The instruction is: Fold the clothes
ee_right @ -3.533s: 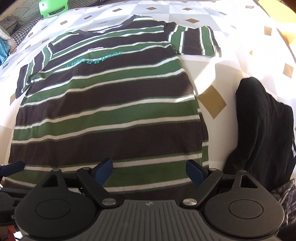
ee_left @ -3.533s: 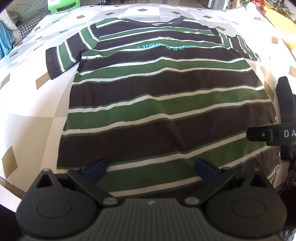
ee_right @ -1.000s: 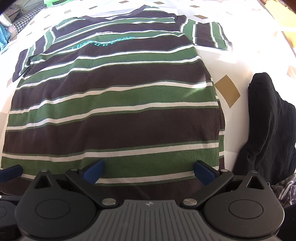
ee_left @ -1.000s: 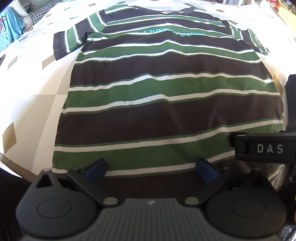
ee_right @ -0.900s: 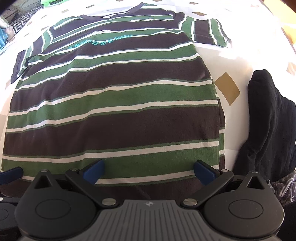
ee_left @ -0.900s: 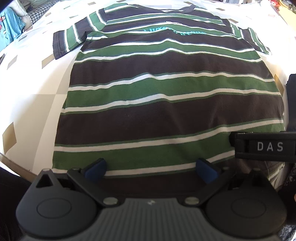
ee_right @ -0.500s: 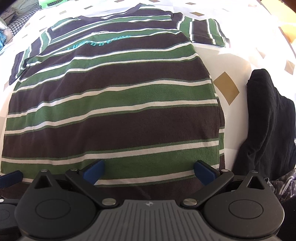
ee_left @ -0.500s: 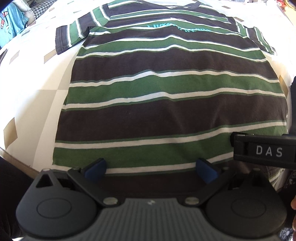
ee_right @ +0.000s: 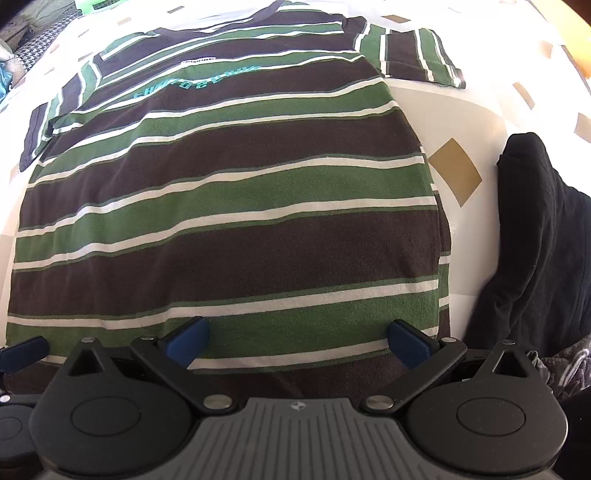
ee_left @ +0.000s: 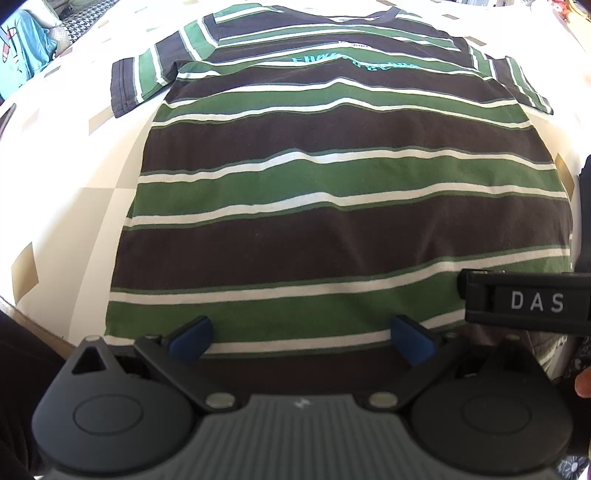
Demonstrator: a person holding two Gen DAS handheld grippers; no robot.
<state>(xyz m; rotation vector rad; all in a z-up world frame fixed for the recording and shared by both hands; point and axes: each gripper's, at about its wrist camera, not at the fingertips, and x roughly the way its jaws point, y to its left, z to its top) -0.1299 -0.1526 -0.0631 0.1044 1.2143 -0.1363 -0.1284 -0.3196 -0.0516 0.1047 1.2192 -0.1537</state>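
White covering (ee_left: 55, 192) with tan diamond patches (ee_right: 455, 176) over the surface, sunlit at the far right; houndstooth fabric (ee_left: 83, 18) and a light-blue cloth (ee_left: 22, 55) at the far left edge, something bright green (ee_right: 99, 4) at the top of the right wrist view; cannot tell whether bed or tabletop. Striped T-shirt (ee_left: 332, 206) spread flat, front up, collar at the far end and hem nearest both cameras, sleeves out to either side, teal lettering across the chest. Closer over the shirt than 3.5 seconds back, with the garment filling more of both views and less of the room showing; little changed from half a second ago. Left gripper (ee_left: 301, 338) low over the hem, jaws spread wide, holding nothing; right gripper (ee_right: 297, 341) likewise over the hem toward the shirt's right side, jaws wide apart and empty. Black garment (ee_right: 535, 258) heaped just beside the shirt's right edge; patterned grey fabric (ee_right: 565, 365) beneath it; fingertip (ee_left: 583, 384) at the right margin of the left wrist view.
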